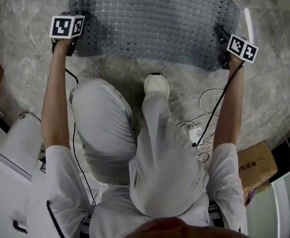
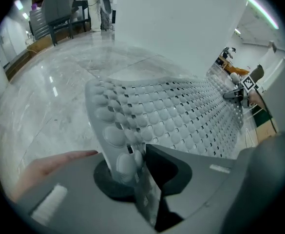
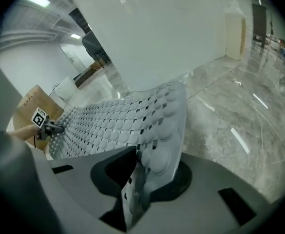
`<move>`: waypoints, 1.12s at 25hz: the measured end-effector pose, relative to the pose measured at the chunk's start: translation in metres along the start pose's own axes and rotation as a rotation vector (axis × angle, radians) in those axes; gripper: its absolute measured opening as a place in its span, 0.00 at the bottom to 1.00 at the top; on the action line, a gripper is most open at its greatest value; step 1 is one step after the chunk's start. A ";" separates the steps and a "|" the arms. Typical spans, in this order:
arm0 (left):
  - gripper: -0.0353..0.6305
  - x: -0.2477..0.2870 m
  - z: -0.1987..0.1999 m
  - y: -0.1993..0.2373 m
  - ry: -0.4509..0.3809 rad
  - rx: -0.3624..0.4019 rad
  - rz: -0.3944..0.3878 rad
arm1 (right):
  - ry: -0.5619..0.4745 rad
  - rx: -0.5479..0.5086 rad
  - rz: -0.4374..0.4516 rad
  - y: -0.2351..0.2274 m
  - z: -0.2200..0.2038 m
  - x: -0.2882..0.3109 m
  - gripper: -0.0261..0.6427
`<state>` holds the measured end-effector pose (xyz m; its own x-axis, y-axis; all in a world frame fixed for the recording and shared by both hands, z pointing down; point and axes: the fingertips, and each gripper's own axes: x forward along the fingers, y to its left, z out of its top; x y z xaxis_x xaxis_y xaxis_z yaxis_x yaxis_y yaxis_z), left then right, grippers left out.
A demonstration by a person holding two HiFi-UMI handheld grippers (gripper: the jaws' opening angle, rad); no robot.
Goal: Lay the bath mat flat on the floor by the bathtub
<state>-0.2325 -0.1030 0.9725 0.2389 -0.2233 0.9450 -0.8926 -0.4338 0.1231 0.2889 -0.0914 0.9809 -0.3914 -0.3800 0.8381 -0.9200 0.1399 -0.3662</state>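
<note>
The grey bubbled bath mat (image 1: 154,19) is spread across the marble floor at the top of the head view, along the white bathtub wall (image 2: 181,28). My left gripper (image 1: 69,46) is at the mat's near left corner and my right gripper (image 1: 223,46) at its near right corner. In the left gripper view the mat's corner (image 2: 125,155) stands between the parted jaws of the left gripper (image 2: 135,167), and the pads do not seem to press it. The right gripper view shows the same: the corner (image 3: 159,150) sits loosely in the right gripper (image 3: 140,172), with a dark gap beside it.
The person crouches over the floor, with one shoe (image 1: 156,86) just short of the mat's near edge. Cables (image 1: 204,133) trail on the floor at the right. A cardboard box (image 1: 256,165) stands lower right, a white fixture (image 1: 21,143) lower left, and a chair (image 2: 59,6) far off.
</note>
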 end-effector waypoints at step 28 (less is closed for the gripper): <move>0.20 -0.036 -0.038 0.068 0.054 -0.123 -0.088 | -0.006 0.052 -0.014 -0.068 -0.021 -0.051 0.32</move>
<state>-0.3168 -0.0916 0.9579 0.3005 -0.1402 0.9434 -0.9098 -0.3389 0.2394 0.3707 -0.0619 0.9713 -0.3780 -0.3867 0.8412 -0.9230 0.0867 -0.3749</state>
